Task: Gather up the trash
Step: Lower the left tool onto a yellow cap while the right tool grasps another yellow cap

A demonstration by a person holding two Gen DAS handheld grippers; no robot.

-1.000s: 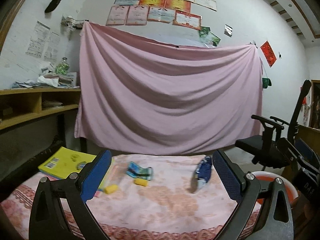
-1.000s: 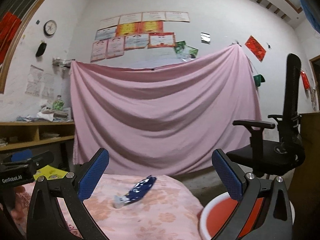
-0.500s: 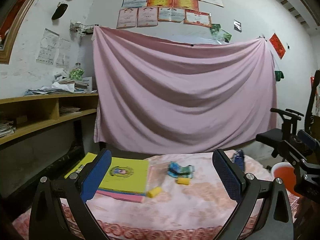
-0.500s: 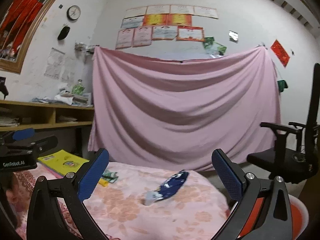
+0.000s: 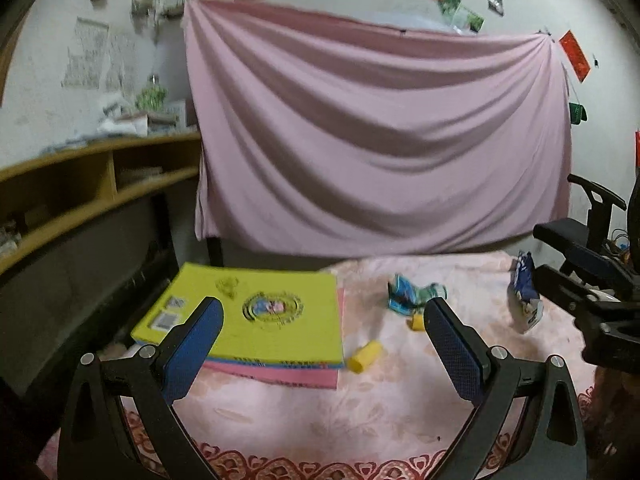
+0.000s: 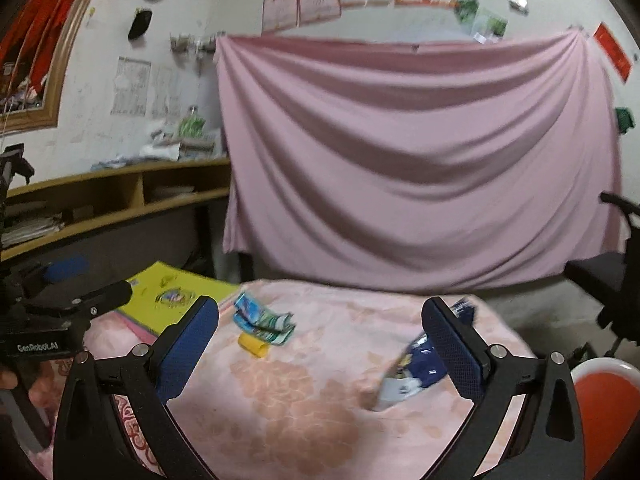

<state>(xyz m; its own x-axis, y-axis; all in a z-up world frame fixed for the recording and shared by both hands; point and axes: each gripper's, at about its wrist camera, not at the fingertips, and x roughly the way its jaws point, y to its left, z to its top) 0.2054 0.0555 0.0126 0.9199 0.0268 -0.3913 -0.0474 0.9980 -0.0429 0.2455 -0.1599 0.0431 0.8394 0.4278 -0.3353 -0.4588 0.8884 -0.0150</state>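
You have not collected anything yet, as far as the pictures show. Your left tool (image 5: 322, 322) is spread wide with nothing between its blue pads, and your right tool (image 6: 320, 322) is also spread wide and carries nothing.

All the trash lies on the bench (image 6: 304, 400) with the pink flowered cloth. The dark blue snack wrapper (image 6: 416, 368) lies near the right edge, just beside the right finger of your right tool; I cannot tell if it touches the pad. The crumpled blue-green wrapper (image 6: 262, 320) lies near the middle, with a small yellow piece (image 6: 252, 346) just in front of it. From the left wrist view you see a second yellow piece (image 5: 365, 356) just beside the yellow book (image 5: 256, 316); the book is probably not trash.

The only container is the red basin (image 6: 604, 412), low at the right of the bench. The part inside that shows holds nothing, but much of it is hidden. I judge that it is the trash place, so four pieces are left.
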